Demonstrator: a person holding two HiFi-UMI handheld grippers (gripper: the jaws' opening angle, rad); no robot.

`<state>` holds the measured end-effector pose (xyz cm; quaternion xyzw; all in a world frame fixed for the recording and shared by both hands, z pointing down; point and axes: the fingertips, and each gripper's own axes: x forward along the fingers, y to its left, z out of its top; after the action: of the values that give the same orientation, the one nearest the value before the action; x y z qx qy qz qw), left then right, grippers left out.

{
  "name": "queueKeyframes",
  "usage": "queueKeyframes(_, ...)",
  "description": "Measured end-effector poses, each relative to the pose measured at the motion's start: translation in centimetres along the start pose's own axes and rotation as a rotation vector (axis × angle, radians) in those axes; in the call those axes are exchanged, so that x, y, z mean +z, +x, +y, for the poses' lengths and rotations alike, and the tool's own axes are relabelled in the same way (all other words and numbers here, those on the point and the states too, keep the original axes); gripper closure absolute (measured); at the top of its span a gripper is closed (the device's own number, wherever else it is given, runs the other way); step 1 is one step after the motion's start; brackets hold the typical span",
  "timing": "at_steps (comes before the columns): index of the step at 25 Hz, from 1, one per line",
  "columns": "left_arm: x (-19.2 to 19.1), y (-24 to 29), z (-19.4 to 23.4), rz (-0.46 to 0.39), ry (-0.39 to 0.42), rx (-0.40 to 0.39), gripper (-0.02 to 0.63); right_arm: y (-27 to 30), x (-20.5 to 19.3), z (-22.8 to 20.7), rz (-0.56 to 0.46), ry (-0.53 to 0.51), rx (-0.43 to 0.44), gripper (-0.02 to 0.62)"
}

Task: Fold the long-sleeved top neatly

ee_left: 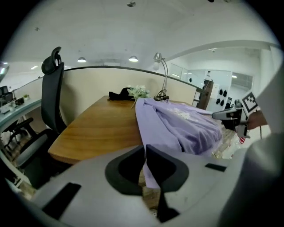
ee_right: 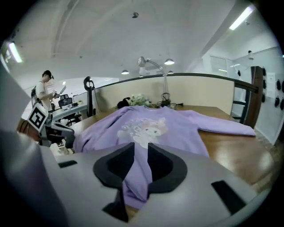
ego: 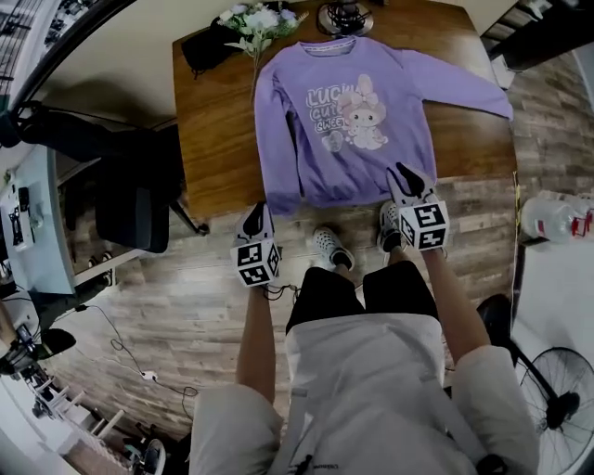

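A purple long-sleeved top [ego: 348,111] with a cartoon print lies face up on the wooden table [ego: 218,139], its hem at the near edge. One sleeve runs down along the body's left side; the other sleeve [ego: 464,88] stretches out to the right. My left gripper [ego: 257,221] is at the hem's left corner. In the left gripper view its jaws [ee_left: 144,153] are shut with purple fabric [ee_left: 177,124] pinched between them. My right gripper [ego: 408,181] is at the hem's right corner, where purple cloth [ee_right: 146,124] fills the narrow gap of its jaws [ee_right: 141,153].
At the table's far edge are white flowers [ego: 255,20], a black item [ego: 206,46] and a lamp base [ego: 343,17]. A black office chair [ego: 130,199] stands left of the table and a fan [ego: 557,399] at the right. A person [ee_right: 44,91] stands far off.
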<state>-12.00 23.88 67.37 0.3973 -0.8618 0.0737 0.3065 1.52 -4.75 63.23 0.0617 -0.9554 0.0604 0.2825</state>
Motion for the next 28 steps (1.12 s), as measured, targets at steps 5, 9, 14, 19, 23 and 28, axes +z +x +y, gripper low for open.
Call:
queueKeyframes(5, -5.7, -1.4, -0.8, 0.039, -0.02, 0.003, 0.578, 5.6, 1.0, 8.0, 0.044, -0.077, 0.156, 0.508)
queueKeyframes(9, -9.2, -0.8, -2.1, 0.081, -0.016, -0.008, 0.56, 8.9, 0.2, 10.2, 0.115, -0.123, 0.195, 0.512)
queueKeyframes(14, -12.3, 1.4, -3.6, 0.114, -0.096, -0.026, 0.486, 9.9, -1.0, 10.9, 0.177, -0.246, 0.189, 0.546)
queueKeyframes(19, -13.1, 4.0, -4.2, 0.118, -0.179, 0.029, 0.462, 10.0, -1.0, 10.7, 0.178, -0.268, 0.176, 0.549)
queueKeyframes(23, -12.1, 4.6, -3.9, 0.081, -0.223, 0.05, 0.462, 9.7, -0.9, 11.1, 0.158, -0.254, 0.199, 0.555)
queueKeyframes(28, -10.1, 3.9, -3.1, 0.044, -0.245, 0.092, 0.565, 9.7, -0.8, 11.2, 0.143, -0.274, 0.191, 0.563)
